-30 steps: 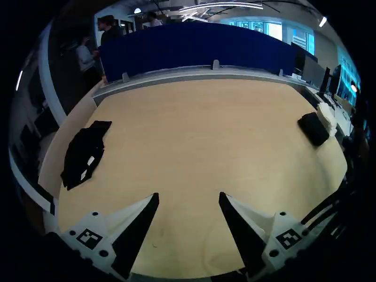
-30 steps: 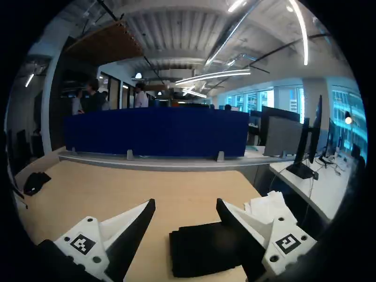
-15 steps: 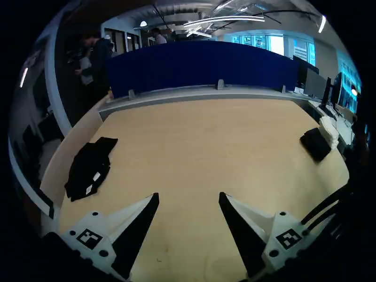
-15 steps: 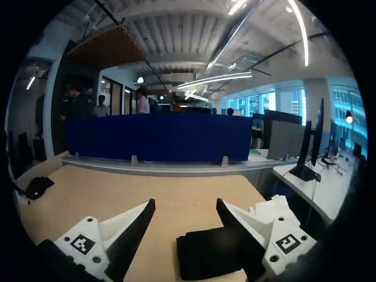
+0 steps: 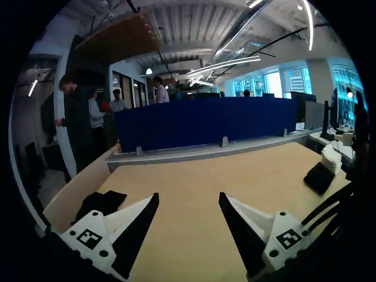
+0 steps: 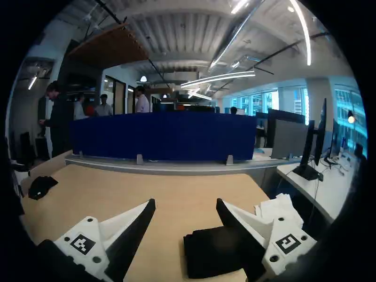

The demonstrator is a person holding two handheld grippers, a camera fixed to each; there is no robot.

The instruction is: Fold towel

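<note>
A crumpled black towel (image 5: pixel 99 203) lies near the table's left edge, just beyond the left finger of my left gripper (image 5: pixel 188 199), which is open and empty. The same towel (image 6: pixel 41 186) appears small at far left in the right gripper view. A folded black towel (image 6: pixel 211 249) lies flat on the table right below my right gripper (image 6: pixel 185 205), partly hidden by its right finger; that gripper is open with nothing between its fingers. The folded towel (image 5: pixel 318 177) also sits at far right in the left gripper view.
A stack of white cloths (image 6: pixel 279 210) lies beside the folded towel at the table's right edge. A blue divider panel (image 6: pixel 160 136) runs along the table's (image 6: pixel 155 190) far side. Monitors (image 6: pixel 289 138) stand on the desk to the right. People (image 5: pixel 77 127) stand at the far left.
The left gripper has tilted upward, so the table sinks in its view and the ceiling appears. The right gripper has barely shifted; the folded towel slid slightly right in its view.
</note>
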